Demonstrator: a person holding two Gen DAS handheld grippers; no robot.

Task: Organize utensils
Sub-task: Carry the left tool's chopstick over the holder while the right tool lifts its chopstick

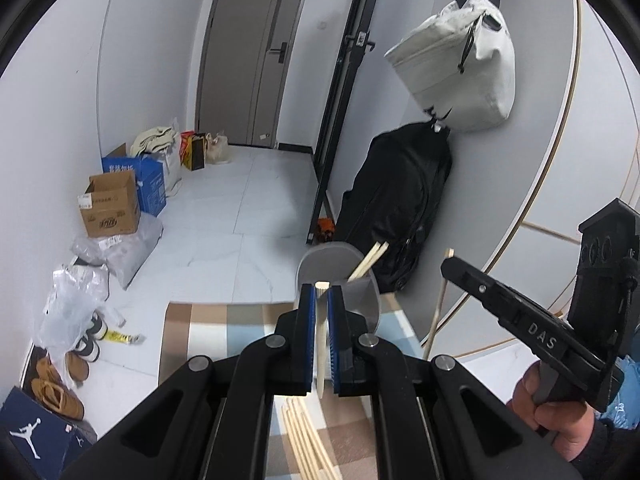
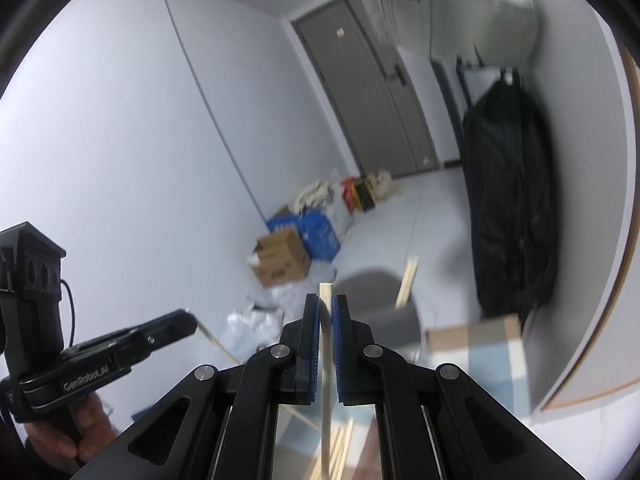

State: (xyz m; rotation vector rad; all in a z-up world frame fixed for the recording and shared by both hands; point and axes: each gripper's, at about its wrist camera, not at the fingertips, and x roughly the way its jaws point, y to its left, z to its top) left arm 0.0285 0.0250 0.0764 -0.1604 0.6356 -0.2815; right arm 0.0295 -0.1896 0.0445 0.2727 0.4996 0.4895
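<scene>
— Chopsticks, where are they in my left camera?
— One pale chopstick (image 1: 321,336) sits clamped between the blue pads of my left gripper (image 1: 321,292), its blunt end poking above them. Beyond stands a grey holder (image 1: 320,264) with two chopsticks (image 1: 368,262) leaning in it. Loose chopsticks (image 1: 304,440) lie on the checked cloth (image 1: 208,332) below. My right gripper (image 1: 450,266), off to the right, holds a second stick (image 1: 438,304).
— And my right camera?
— My right gripper (image 2: 326,308) is closed on a thin chopstick (image 2: 326,360) running down between its pads. The grey holder (image 2: 372,292) is just ahead, blurred. My left gripper (image 2: 192,320) holds its stick (image 2: 218,344) at the left.
</scene>
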